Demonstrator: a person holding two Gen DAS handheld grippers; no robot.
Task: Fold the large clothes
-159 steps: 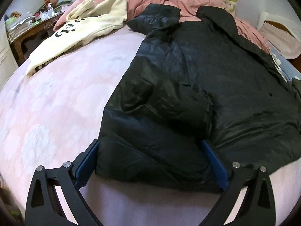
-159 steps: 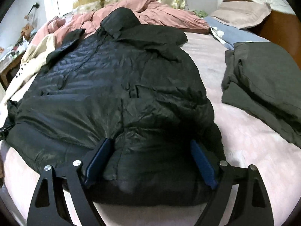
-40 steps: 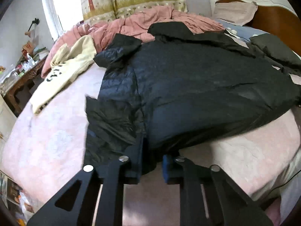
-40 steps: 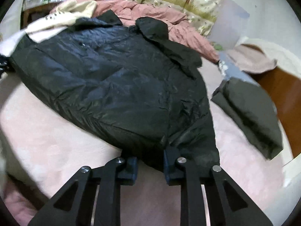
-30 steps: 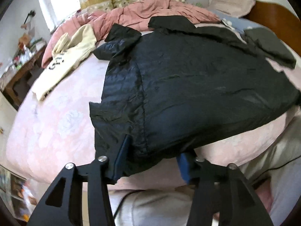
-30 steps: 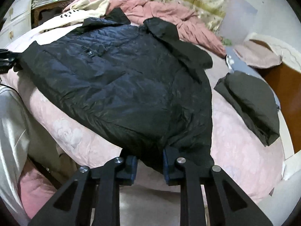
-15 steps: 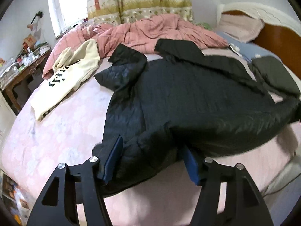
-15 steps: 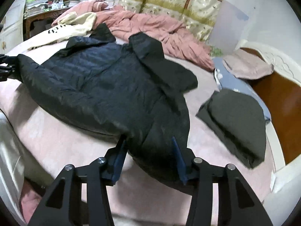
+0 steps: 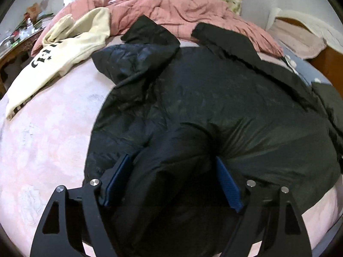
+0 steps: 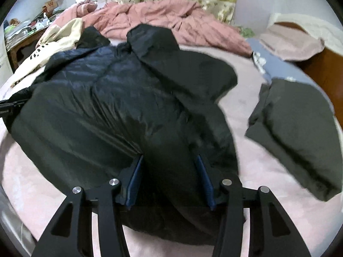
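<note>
A large black puffer jacket [image 9: 214,107] lies spread on the pink bed sheet [image 9: 42,139], hood and collar towards the far pillows. My left gripper [image 9: 171,158] sits low over the jacket's near left hem. Its jaws are opening, and a bulge of hem fabric lies between the blue pads [image 9: 119,171] without being pinched. My right gripper [image 10: 169,156] stands over the jacket [image 10: 107,107] at its near right hem, jaws apart, with loose fabric between its pads [image 10: 203,180]. The left gripper [image 10: 8,107] shows at the left edge of the right wrist view.
A cream hoodie [image 9: 64,49] lies at the far left beside a crumpled pink quilt [image 9: 171,10]. A folded dark garment [image 10: 295,132] rests on the right of the bed. Behind it are a pillow [image 10: 291,42] and a wooden headboard [image 10: 321,68]. A cluttered side table [image 10: 21,34] stands far left.
Both grippers were shut on the hem at the bed's edge. They have moved forward over the bed and spread their jaws, and the hem now lies loose on the sheet.
</note>
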